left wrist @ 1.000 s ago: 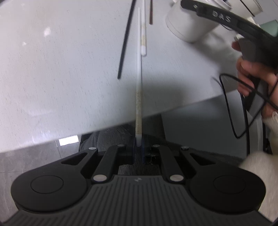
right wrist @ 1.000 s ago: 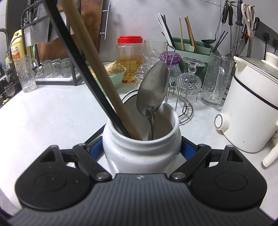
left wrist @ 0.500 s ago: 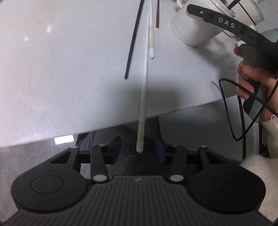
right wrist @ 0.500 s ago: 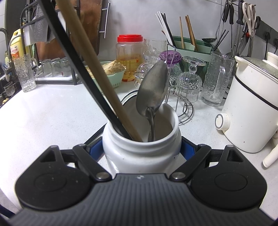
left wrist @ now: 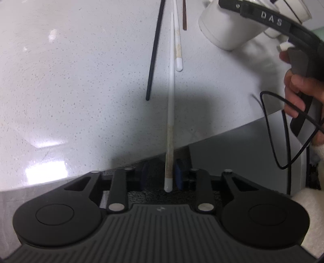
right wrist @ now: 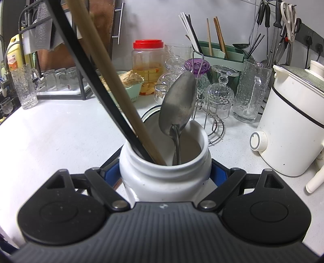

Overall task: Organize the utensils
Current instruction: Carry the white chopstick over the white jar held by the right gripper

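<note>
A long white chopstick lies on the speckled counter, and its near end sticks out past the edge. That end sits between the jaws of my left gripper, which are closing; a gap still shows on the left side. A black chopstick, a second white one and a brown one lie beyond. My right gripper is shut on a white jar. The jar holds a metal spoon, a black chopstick and a wooden one.
A white electric pot stands at the right, with glassware and a wire stand behind the jar. Further back are a red-lidded jar, a green utensil caddy and a dish rack. A hand holds the right gripper's handle.
My left jaws were shut on the white chopstick, then sprang wide, and now stand narrower around its end. The right gripper and jar have not moved.
</note>
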Demonstrator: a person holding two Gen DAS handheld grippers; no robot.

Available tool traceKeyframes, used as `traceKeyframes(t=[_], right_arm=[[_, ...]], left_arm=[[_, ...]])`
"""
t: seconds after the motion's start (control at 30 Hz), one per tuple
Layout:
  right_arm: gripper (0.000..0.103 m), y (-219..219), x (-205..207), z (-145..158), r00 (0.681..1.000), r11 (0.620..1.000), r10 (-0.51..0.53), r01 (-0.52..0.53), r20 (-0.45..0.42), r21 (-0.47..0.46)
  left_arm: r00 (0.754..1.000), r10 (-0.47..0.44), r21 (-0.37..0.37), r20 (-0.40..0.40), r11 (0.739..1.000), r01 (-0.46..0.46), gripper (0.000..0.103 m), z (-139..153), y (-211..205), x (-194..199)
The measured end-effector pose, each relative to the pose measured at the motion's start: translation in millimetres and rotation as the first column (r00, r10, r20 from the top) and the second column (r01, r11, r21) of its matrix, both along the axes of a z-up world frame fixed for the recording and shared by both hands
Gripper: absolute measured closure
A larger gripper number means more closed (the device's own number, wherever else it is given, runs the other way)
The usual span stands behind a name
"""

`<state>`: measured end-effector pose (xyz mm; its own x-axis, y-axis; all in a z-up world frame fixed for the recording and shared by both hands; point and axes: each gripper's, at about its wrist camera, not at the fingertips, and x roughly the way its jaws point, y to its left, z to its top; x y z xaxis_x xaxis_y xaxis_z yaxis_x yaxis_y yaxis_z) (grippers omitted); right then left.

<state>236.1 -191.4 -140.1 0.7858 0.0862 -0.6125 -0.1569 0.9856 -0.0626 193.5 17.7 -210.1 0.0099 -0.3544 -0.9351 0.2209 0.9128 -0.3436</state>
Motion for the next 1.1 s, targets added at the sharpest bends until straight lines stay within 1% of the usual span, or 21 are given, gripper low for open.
traceKeyframes(t=[0.07, 0.17, 0.27, 0.37, 0.43, 0.53, 0.73, 0.93, 1.0, 1.1], right_arm=[[0.012, 1, 0, 0, 1.000, 1.000, -0.001, 0.001, 0.001, -0.001], [0.012, 1, 1, 0, 1.000, 1.000, -0.006, 0.006, 0.000, 0.001], [0.012, 0, 0, -1, 1.000, 1.000, -0.011, 0.011, 0.001, 0.007], [0.012, 1, 1, 0, 1.000, 1.000, -0.019, 0.019, -0.001, 0.006], [0.012, 2, 0, -1, 1.000, 1.000, -0.019, 0.019, 0.002, 0.005], [0.012, 0, 0, -1, 1.000, 1.000, -0.015, 0.015, 0.003, 0.010], [0.012, 0, 2, 0, 1.000, 1.000, -0.013, 0.013, -0.003, 0.011], [0.012, 0, 2, -1, 1.000, 1.000, -0.007, 0.007, -0.004, 0.007], [0.012, 0, 2, -1, 1.000, 1.000, -0.003, 0.003, -0.004, 0.007], [0.012, -1, 1, -1, 1.000, 1.000, 0.005, -0.004, -0.005, 0.007]], left_arm=[[0.999, -0.040, -0.011, 0.011, 0.999, 0.040, 0.094, 2, -3, -1], [0.995, -0.095, 0.029, 0.041, 0.995, 0.094, 0.094, 10, -5, -3], [0.993, -0.106, 0.038, 0.047, 0.994, 0.104, 0.094, 23, 0, -1], [0.989, -0.126, 0.073, 0.078, 0.990, 0.121, 0.094, 44, 4, 2], [0.988, -0.128, 0.069, 0.086, 0.990, 0.122, 0.094, 60, 6, 7], [0.979, -0.166, 0.101, 0.121, 0.983, 0.154, 0.094, 85, 6, 16], [0.943, -0.281, 0.177, 0.177, 0.952, 0.251, 0.094, 131, 0, 37], [0.909, -0.361, 0.226, 0.207, 0.922, 0.315, 0.095, 173, 0, 55], [0.894, -0.392, 0.248, 0.216, 0.908, 0.338, 0.095, 186, -2, 61], [0.869, -0.446, 0.285, 0.216, 0.880, 0.381, 0.095, 197, -10, 69]])
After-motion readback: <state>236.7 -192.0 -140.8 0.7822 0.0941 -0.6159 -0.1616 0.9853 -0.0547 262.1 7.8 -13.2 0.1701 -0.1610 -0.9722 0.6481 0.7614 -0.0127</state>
